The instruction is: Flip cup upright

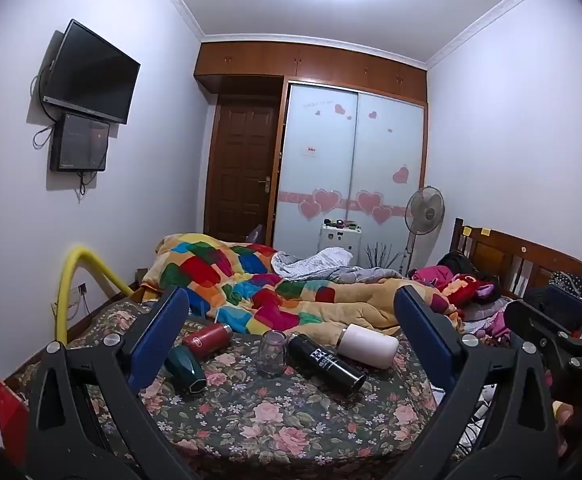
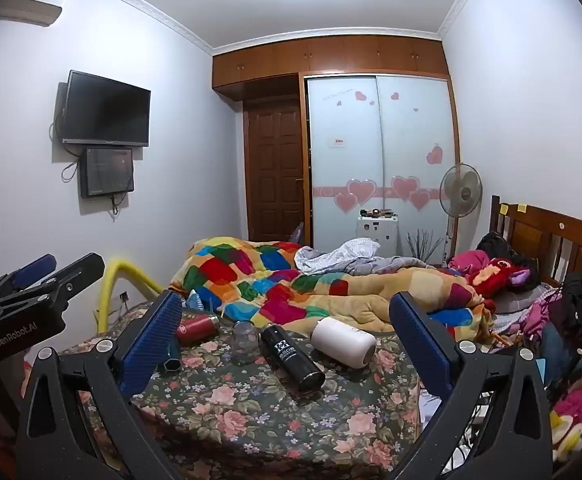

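Note:
Several cups rest on the floral bedsheet (image 1: 275,428). A black cup (image 1: 325,362) (image 2: 291,356), a white cup (image 1: 367,345) (image 2: 343,341), a red cup (image 1: 207,339) (image 2: 197,329) and a dark green cup (image 1: 185,368) lie on their sides. A clear glass (image 1: 271,353) (image 2: 245,341) stands mouth down. My left gripper (image 1: 291,334) is open and empty, held back from the cups. My right gripper (image 2: 287,334) is open and empty, also short of them. The green cup is mostly hidden behind the right gripper's left finger (image 2: 151,344).
A colourful patchwork quilt (image 1: 259,288) is bunched behind the cups. Clothes and a red plush (image 2: 495,276) pile at the right by the wooden headboard (image 2: 551,236). A yellow tube (image 1: 71,288) arches at the bed's left. The left gripper's body shows in the right wrist view (image 2: 23,312).

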A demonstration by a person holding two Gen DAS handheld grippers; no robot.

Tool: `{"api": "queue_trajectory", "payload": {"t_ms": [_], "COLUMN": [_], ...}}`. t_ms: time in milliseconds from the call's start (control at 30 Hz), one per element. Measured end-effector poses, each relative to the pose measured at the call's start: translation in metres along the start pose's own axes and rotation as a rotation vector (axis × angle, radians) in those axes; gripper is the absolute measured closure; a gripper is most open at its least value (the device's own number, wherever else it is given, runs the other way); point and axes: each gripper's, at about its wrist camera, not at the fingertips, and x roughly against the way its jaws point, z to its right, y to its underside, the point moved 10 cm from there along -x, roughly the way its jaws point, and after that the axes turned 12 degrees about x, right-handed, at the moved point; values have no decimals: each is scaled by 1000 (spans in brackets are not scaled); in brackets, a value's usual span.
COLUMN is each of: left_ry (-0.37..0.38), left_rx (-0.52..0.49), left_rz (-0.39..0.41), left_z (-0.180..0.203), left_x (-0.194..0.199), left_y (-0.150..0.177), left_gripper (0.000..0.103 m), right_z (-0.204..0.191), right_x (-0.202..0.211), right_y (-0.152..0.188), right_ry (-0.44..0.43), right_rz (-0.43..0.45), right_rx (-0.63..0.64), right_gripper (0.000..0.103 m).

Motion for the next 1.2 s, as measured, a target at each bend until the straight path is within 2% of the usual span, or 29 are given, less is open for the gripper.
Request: {"api": "queue_trajectory", "payload": {"t_ms": [667, 1200], "left_ry": [-17, -12], "left_rx": [22, 19], "left_rz": [-23, -28], "left_z": [-12, -8], "left_x": [-3, -4], "left_y": [8, 6], "left_gripper": [0, 0], "right_z": [-2, -5], "right_x": [0, -2], "right_y": [0, -1], "right_ry": [-3, -4], "right_rz": [-5, -6], "right_rx": [15, 15], "right_gripper": [0, 0]}}
